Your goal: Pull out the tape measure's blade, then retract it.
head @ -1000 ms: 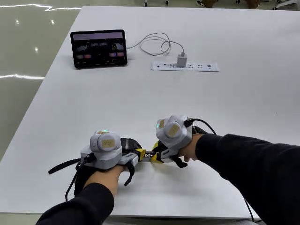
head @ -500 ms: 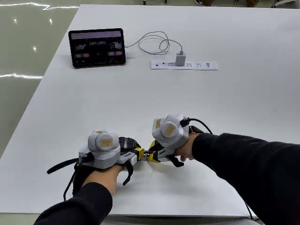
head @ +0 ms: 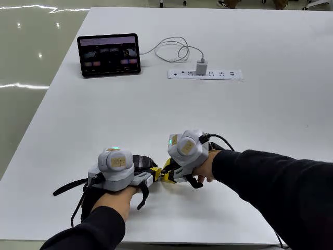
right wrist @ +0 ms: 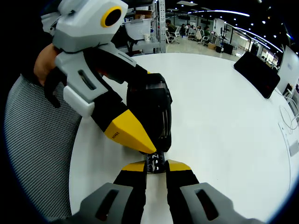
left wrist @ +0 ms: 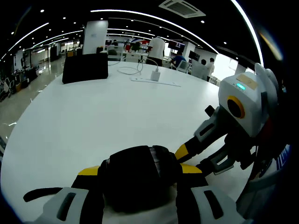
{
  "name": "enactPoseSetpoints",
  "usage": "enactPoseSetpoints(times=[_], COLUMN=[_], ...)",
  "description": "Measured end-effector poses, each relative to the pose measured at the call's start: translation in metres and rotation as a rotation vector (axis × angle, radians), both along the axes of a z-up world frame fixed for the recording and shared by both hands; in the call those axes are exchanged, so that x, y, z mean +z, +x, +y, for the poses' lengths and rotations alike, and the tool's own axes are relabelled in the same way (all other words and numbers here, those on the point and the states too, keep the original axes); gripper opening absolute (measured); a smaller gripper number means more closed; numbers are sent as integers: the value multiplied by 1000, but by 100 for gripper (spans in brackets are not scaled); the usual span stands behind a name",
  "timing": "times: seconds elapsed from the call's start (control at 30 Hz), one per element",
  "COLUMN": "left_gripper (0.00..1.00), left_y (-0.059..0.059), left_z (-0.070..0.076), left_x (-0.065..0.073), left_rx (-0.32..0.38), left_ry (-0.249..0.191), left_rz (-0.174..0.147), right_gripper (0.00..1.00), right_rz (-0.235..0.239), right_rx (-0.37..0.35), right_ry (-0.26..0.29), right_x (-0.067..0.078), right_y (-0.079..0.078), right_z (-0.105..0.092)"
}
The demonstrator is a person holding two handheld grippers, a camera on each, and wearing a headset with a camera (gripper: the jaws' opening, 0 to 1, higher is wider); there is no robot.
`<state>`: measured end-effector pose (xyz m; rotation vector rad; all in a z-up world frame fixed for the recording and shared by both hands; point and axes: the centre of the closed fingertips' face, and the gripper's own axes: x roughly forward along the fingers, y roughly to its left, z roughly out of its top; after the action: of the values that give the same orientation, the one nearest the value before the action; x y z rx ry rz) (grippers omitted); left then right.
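White table (head: 218, 120), left tongs (left wrist: 139, 170) gripping tape measure (right wrist: 150, 109), right tongs (right wrist: 156, 165) pinching blade (right wrist: 154, 160).

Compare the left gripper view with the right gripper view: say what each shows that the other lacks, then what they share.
Left gripper view: the right gripper from outside, green light lit. Right gripper view: the blade with printed numbers, pinched between the right fingers, plus the left gripper from outside and the hand holding it. Both: the black case, the tablet and the white table.
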<state>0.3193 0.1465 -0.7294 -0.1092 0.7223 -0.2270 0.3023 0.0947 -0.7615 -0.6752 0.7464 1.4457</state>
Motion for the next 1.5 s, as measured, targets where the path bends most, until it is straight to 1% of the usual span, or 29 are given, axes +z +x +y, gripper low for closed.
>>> enactPoseSetpoints(times=[0.13, 0.23, 0.37, 0.53, 0.6, 0.63, 0.77, 0.87, 1.0, 1.1, 1.17, 1.5], left_gripper=[58, 58, 58, 58, 58, 58, 58, 58, 58, 58, 58, 59], left_y=[0, 0, 0, 1, 1, 1, 1, 1, 1, 1, 1, 1], left_z=[0, 1, 1, 1, 1, 1, 1, 1, 2, 2, 2, 1], left_x=[0, 0, 0, 0, 0, 0, 0, 0, 0, 0, 0, -1], left_rx=[3, 3, 10, 11, 11, 12, 12, 12, 16, 13, 13, 10], left_ry=[-5, -6, -9, -9, -8, -8, -10, -15, -20, -21, -21, -22], left_rz=[-2, -1, -3, -3, -3, -3, -3, -2, -1, 0, 0, -1], right_gripper=[11, 12, 13, 14, 12, 12, 12, 11, 10, 10, 10, 11], right_rz=[3, -6, -9, -27, -19, -1, -3, -20, -32, -32, -32, -12], right_rx=[-7, -8, -23, -10, -30, -40, -44, -10, -6, -6, 0, -25], right_ry=[6, 13, 9, -6, -4, 5, 11, 10, 8, 15, 12, 14], right_x=[0, 0, 0, 0, 0, 0, 1, 1, 0, 0, 0, 0], right_y=[1, 1, 2, 0, 4, 3, 2, 2, 2, 1, 2, 1], right_z=[3, 6, 5, 2, 0, 0, -1, 1, 6, 11, 10, 9])
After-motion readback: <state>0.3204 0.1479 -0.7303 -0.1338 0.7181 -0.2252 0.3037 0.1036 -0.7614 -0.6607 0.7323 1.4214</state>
